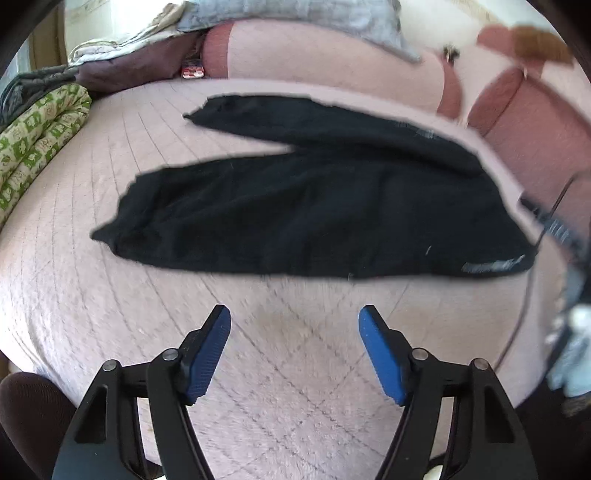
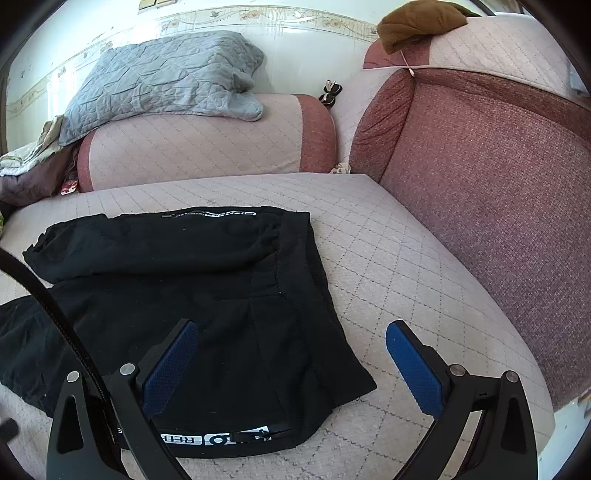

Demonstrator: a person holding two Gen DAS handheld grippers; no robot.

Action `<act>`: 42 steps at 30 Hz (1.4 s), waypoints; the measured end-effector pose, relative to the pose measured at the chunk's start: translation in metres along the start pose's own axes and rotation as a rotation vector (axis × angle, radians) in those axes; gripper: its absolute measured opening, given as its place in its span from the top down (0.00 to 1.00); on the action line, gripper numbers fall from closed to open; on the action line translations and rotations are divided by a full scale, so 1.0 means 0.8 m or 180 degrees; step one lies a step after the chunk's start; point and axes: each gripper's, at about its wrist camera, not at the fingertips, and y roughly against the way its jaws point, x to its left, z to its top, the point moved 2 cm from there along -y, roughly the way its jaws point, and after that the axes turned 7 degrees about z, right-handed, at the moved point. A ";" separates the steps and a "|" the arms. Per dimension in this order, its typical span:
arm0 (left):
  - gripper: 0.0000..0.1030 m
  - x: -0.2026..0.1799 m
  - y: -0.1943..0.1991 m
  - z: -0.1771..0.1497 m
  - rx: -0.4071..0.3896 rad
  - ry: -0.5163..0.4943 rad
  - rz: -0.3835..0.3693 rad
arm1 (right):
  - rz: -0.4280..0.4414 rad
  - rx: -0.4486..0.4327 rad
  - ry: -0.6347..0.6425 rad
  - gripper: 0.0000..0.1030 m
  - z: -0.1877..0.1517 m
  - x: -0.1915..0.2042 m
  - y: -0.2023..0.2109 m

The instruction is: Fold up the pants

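Note:
Black pants (image 1: 314,206) lie flat on the pink quilted sofa seat (image 1: 110,295), legs spread apart and pointing left, waistband to the right. My left gripper (image 1: 294,325) is open and empty, hovering over bare seat just in front of the near leg. In the right wrist view the pants (image 2: 184,280) show their waist end, with a white printed label at the near corner. My right gripper (image 2: 291,343) is open and empty over the waistband's near corner; its left pad (image 2: 170,365) is above the fabric and its right pad (image 2: 413,369) above the seat.
Sofa backrests stand behind (image 2: 207,144) and to the right (image 2: 498,206). A grey quilted blanket (image 2: 162,77) lies on the back cushion, a brown cloth (image 2: 417,22) on the right one. A green patterned blanket (image 1: 37,136) and piled clothes (image 1: 122,70) sit at the left end.

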 end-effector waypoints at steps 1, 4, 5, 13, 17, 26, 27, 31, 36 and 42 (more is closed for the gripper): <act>0.30 0.006 0.005 0.006 -0.0031 0.0031 -0.0002 | 0.0040 0.0007 -0.0024 0.00 0.001 -0.001 -0.001; 0.30 0.038 0.022 0.044 -0.0138 0.0133 -0.0007 | 0.0189 0.0136 -0.0129 0.00 0.007 -0.008 -0.004; 0.30 0.051 0.026 0.062 -0.0173 0.0162 -0.0016 | 0.0256 0.0177 -0.0159 0.00 0.012 -0.011 -0.005; 0.29 0.115 0.015 0.208 -0.0479 0.0043 0.0112 | 0.0551 0.0492 -0.0388 0.05 0.075 -0.060 -0.049; 0.29 0.118 -0.050 0.279 -0.0313 -0.0020 0.0031 | 0.0751 0.0660 -0.0502 0.09 0.120 -0.076 -0.100; 0.29 0.124 -0.223 0.366 0.0104 0.0048 0.0053 | 0.1151 0.1111 0.0047 0.10 0.209 -0.015 -0.234; 0.29 0.125 -0.236 0.370 0.0136 0.0054 0.0059 | 0.1191 0.1153 0.0102 0.10 0.213 -0.006 -0.249; 0.29 0.128 -0.284 0.383 0.0259 0.0028 -0.0021 | 0.1386 0.1380 0.0225 0.11 0.217 0.018 -0.300; 0.17 0.102 -0.311 0.387 0.0299 -0.0270 -0.0149 | 0.1515 0.1658 0.0504 0.11 0.204 0.048 -0.349; 0.88 0.075 -0.311 0.388 0.0209 -0.0501 -0.0167 | 0.1464 0.1619 0.0889 0.55 0.192 0.080 -0.355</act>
